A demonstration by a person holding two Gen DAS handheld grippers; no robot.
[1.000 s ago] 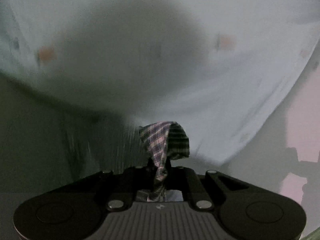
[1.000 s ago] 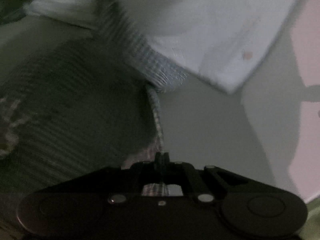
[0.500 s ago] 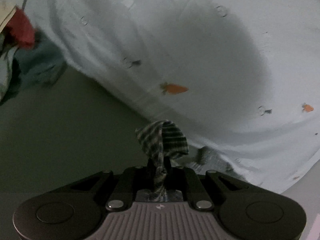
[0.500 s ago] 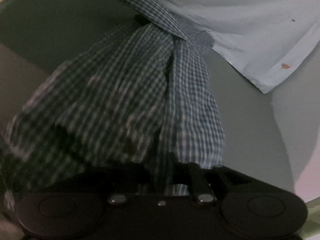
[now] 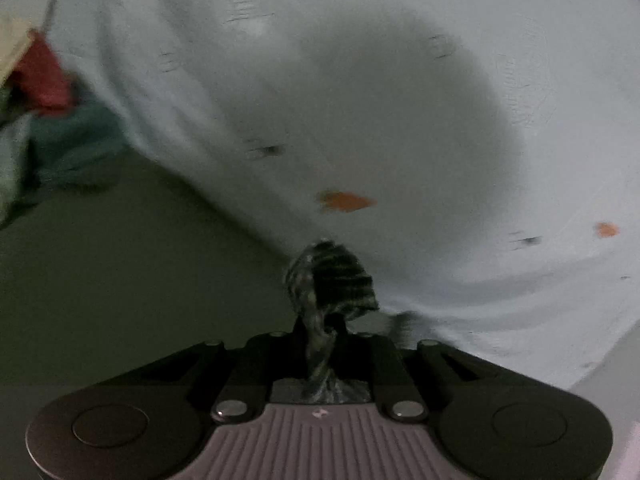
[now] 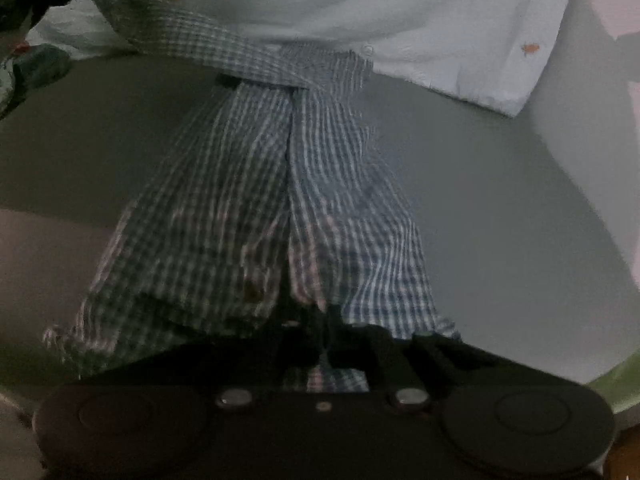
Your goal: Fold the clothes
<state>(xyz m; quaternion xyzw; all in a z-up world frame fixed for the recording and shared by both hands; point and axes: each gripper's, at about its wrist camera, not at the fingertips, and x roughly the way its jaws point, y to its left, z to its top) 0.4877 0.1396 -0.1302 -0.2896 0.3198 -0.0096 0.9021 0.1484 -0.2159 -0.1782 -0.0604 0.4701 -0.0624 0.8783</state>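
Now your left claw [image 5: 320, 332] is easing open around a bunched corner of the checked garment [image 6: 280, 200], while your right claw [image 6: 320, 320] is closing on its other end, cloth between its jaws; it stretches across the tabletop [image 6: 500, 208] toward the pale shirt [image 6: 360, 8]. Next, lay it flat.

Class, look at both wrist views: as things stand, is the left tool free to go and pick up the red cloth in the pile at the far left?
Probably not yet. The left tool has the checked garment bunched between its fingers, though its jaws are opening. The grey tabletop toward the red cloth looks unobstructed once it lets go.
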